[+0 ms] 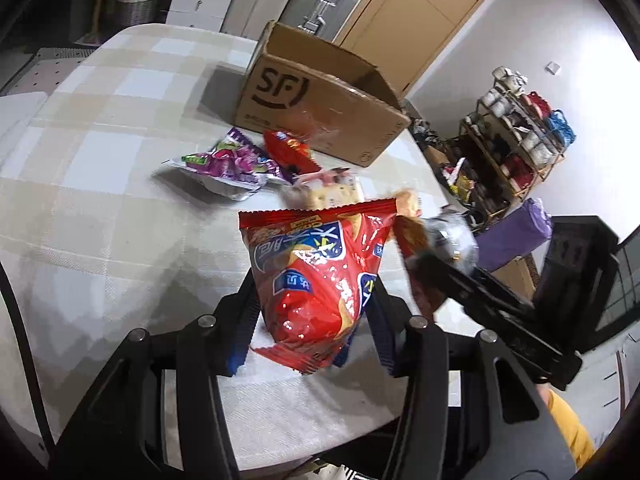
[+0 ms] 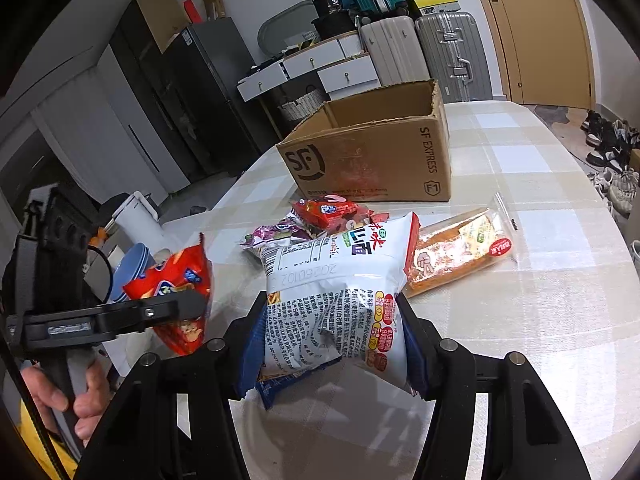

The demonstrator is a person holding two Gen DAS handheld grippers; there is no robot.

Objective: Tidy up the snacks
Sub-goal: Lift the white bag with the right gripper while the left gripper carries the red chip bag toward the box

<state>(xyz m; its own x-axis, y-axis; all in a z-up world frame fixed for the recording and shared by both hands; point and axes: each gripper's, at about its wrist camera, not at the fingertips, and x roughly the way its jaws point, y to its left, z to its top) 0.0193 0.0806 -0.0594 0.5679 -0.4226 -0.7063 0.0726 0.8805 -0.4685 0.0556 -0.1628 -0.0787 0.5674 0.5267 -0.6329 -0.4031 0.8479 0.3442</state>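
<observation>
Closest in the left wrist view: left gripper (image 1: 308, 320) clamped on one red chip bag (image 1: 316, 280), both blue-padded fingers (image 1: 240, 344) pressed into its lower half, bag lifted clear of the checked tablecloth (image 1: 100, 160). Just right of it, right gripper (image 1: 436, 276) seen side-on, closed around a pale packet that is too blurred there to read.

Closest in the right wrist view: right gripper (image 2: 332, 340) squeezing one white snack bag (image 2: 336, 300), printed back side up, fingers hard against both edges, one dark blue wrapper corner (image 2: 272, 392) poking out beneath. At far left, left gripper (image 2: 188, 308) shown from the side with the same red chip bag (image 2: 176, 276), held above the table edge; one hand (image 2: 76, 396) wrapped around its handle.

A little farther, lying on the table: one clear-wrapped orange cake slice (image 2: 456, 256) just right of the white bag, one purple packet (image 1: 236, 160) and one small red packet (image 1: 288, 152) touching each other, plus one more pale wrapper (image 1: 336, 188) partly hidden behind the chip bag.

Beyond those, one open cardboard box (image 2: 372, 152) standing upright, SF logo facing the cameras, small red packet just in front of it.

Past the table: three suitcases (image 2: 452, 52), one drawer unit (image 2: 312, 64), one wooden door (image 2: 540, 32), one shoe rack (image 1: 516, 136).
</observation>
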